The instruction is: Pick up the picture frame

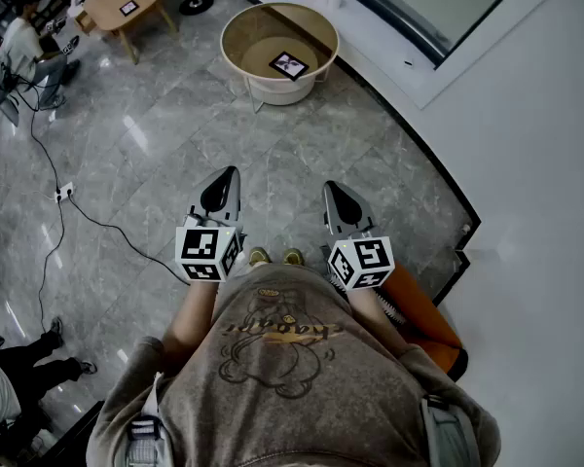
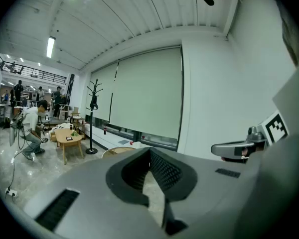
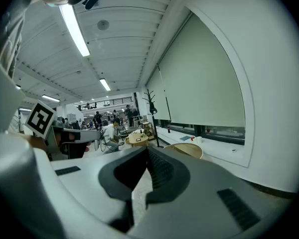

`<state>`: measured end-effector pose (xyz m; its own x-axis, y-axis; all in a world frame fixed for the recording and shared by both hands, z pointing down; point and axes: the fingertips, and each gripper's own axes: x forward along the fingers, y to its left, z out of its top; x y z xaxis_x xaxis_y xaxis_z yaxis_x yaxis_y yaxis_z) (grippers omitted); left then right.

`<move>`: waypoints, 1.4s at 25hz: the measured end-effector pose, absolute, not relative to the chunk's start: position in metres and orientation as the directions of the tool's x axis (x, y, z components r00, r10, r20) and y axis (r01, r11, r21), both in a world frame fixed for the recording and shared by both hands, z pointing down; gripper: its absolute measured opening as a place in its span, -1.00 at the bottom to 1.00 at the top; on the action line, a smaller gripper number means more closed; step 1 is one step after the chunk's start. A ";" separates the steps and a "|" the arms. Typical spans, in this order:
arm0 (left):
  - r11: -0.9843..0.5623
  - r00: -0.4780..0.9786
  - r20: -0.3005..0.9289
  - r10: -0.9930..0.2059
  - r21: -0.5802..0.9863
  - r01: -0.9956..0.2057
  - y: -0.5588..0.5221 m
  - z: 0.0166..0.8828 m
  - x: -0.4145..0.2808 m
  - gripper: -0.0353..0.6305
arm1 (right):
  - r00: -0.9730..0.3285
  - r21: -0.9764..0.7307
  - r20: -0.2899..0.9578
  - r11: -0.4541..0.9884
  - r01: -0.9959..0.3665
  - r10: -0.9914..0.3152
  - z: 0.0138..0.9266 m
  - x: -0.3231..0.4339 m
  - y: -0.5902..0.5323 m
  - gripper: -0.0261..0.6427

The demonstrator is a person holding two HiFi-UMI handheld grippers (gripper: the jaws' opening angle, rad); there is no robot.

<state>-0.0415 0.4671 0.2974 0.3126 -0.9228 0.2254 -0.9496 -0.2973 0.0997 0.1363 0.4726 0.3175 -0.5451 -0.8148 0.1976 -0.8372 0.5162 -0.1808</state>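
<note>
Pic frame (image 1: 288,64) tiny, details unclear

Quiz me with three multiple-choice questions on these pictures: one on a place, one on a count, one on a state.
1. Where does the picture frame lie?
A. in the round table with the raised rim
B. in a drawer
C. on a chair

2. How many claws show in the head view?
A. one
B. two
C. four

3. How do the left claw and the right claw stand?
A. both wide open
B. both shut, nothing between
C. both shut on the frame

Answers:
1 A: the frame lies flat inside the rim.
2 B: one shows on each side.
3 B: each gripper view shows jaws that meet on nothing.
</note>
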 end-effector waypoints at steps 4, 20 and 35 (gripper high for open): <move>-0.296 0.308 0.226 -0.924 0.085 -0.951 0.466 0.299 -0.047 -0.84 | -0.541 -0.181 0.199 0.512 -0.840 -0.817 0.320 0.132 0.473 -0.87; -0.379 0.385 0.247 -0.889 0.074 -0.922 0.466 0.318 -0.059 -0.84 | -0.505 -0.220 0.222 0.462 -0.859 -0.834 0.339 0.117 0.490 -0.87; -0.401 0.405 0.245 -0.881 0.066 -0.914 0.439 0.332 -0.077 -0.84 | -0.486 -0.191 0.217 0.452 -0.872 -0.847 0.347 0.097 0.465 -0.87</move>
